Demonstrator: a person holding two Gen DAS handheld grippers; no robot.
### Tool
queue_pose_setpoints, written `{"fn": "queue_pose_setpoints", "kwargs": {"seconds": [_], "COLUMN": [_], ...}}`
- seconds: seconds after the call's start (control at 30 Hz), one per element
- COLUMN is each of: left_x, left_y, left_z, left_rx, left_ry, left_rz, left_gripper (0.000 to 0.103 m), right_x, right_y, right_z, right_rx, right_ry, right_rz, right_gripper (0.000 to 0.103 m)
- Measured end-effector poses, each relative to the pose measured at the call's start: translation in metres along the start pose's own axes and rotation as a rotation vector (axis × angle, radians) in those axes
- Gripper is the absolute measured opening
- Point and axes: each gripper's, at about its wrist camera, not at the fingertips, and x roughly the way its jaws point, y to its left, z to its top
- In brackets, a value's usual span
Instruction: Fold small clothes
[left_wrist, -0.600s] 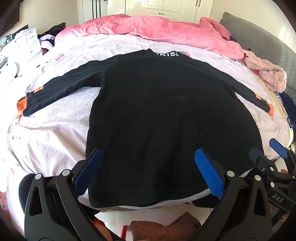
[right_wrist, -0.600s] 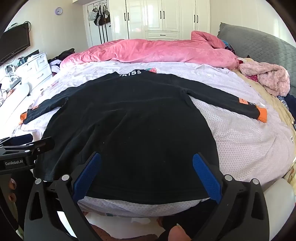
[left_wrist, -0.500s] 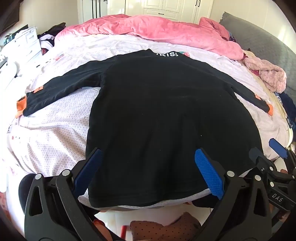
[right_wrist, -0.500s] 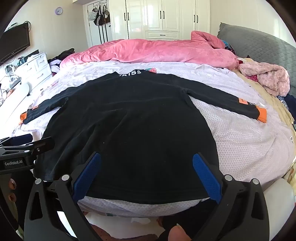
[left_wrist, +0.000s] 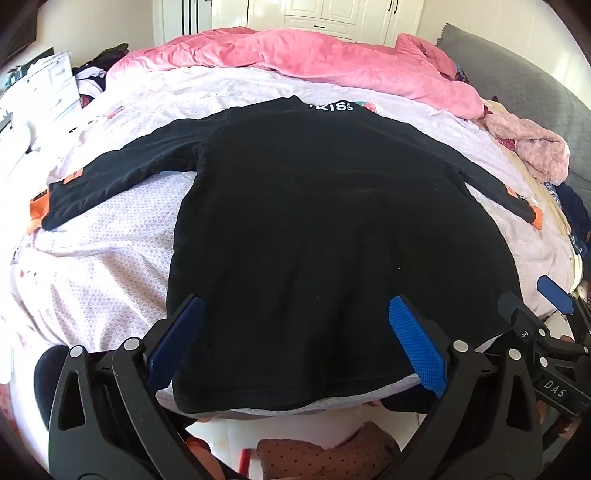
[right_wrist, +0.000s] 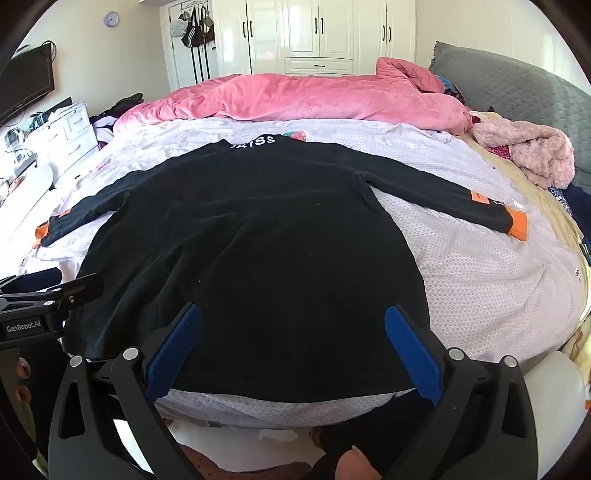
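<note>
A small black long-sleeved top (left_wrist: 317, 236) lies flat on the bed, back up, sleeves spread, with orange cuffs (left_wrist: 38, 212) and white letters at the collar. It also shows in the right wrist view (right_wrist: 251, 258). My left gripper (left_wrist: 295, 317) is open and empty, hovering over the hem at the near bed edge. My right gripper (right_wrist: 293, 325) is open and empty over the hem further right. The right gripper also shows at the right edge of the left wrist view (left_wrist: 532, 306).
A pink quilt (right_wrist: 303, 99) is heaped along the far side of the bed. A fluffy pink garment (right_wrist: 532, 155) lies at the right by a grey headboard (right_wrist: 517, 92). White drawers (right_wrist: 62, 136) stand at left. The bed sheet (right_wrist: 491, 280) is pale and patterned.
</note>
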Motion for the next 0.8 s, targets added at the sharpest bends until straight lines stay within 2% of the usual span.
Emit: {"fn": "queue_pose_setpoints", "kwargs": {"seconds": [0.8], "left_x": [-0.0041], "left_y": [-0.0006], "left_z": [-0.0009], "left_rx": [-0.001], "left_ry": [-0.007], "left_rz": [-0.01], "left_gripper": [0.094], "right_x": [-0.0026], "right_y": [0.0011], "right_z": [-0.0015], "right_rx": [-0.006], "right_ry": [0.004], "right_rz": [0.001], "right_gripper": [0.099]}}
